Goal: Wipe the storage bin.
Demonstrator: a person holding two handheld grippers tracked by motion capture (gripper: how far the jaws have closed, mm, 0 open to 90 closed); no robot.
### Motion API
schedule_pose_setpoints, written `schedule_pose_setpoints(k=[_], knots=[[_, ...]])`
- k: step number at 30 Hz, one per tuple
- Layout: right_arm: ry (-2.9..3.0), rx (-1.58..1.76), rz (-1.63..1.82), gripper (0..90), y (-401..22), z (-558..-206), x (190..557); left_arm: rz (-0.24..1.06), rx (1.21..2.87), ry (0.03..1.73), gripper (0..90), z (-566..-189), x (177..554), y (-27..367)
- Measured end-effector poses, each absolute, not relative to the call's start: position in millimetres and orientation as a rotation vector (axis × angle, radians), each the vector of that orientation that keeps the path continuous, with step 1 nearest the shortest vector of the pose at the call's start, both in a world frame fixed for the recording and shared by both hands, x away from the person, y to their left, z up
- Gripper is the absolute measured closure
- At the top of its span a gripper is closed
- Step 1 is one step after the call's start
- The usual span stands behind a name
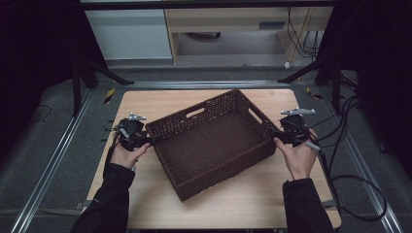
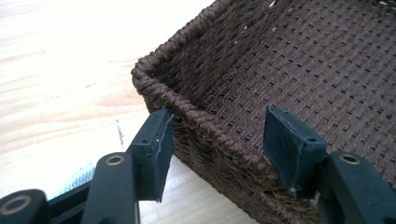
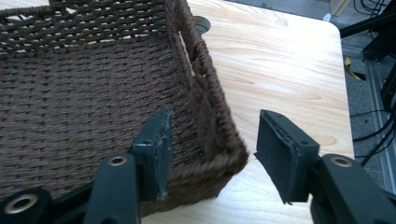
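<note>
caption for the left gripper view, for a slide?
Open left gripper straddles the braided rim of the dark brown woven wicker basket on the light wooden table.

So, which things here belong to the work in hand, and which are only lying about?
In the work:
- woven basket
- left hand-held gripper, jaws open astride the basket's rim
- right hand-held gripper, jaws open astride the rim

Lying about:
- wooden table
- cabinets behind
- cables on the floor

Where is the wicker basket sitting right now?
In the high view the brown wicker basket sits turned at an angle near the middle of the wooden table, between the left hand-held gripper and the right hand-held gripper, whose open jaws straddle its opposite corners.
</note>
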State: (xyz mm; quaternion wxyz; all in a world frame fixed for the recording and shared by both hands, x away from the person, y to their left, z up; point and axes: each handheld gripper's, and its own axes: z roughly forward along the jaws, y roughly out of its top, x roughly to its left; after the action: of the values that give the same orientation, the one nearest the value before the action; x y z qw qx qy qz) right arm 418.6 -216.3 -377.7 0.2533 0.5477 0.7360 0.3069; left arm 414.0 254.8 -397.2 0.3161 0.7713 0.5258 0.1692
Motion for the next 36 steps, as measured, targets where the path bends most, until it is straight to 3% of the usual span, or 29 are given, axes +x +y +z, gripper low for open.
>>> schedule_pose_setpoints(k=[13,23,26,33,36], knots=[[2.005,1.577,0.825,47.0,-214,-390,419,0.481,2.014,1.4,36.7,-389,414,261],[1.995,1.564,0.801,48.6,-213,-391,427,0.494,2.033,1.353,36.0,-390,444,278],[1.993,1.571,0.811,49.0,-214,-391,430,0.466,2.054,1.343,40.6,-396,451,279],[1.997,1.557,0.863,48.7,-213,-383,424,0.402,2.062,1.307,63.4,-402,450,278],[2.009,1.543,0.888,48.7,-208,-382,420,0.42,2.081,1.302,64.1,-401,446,275]])
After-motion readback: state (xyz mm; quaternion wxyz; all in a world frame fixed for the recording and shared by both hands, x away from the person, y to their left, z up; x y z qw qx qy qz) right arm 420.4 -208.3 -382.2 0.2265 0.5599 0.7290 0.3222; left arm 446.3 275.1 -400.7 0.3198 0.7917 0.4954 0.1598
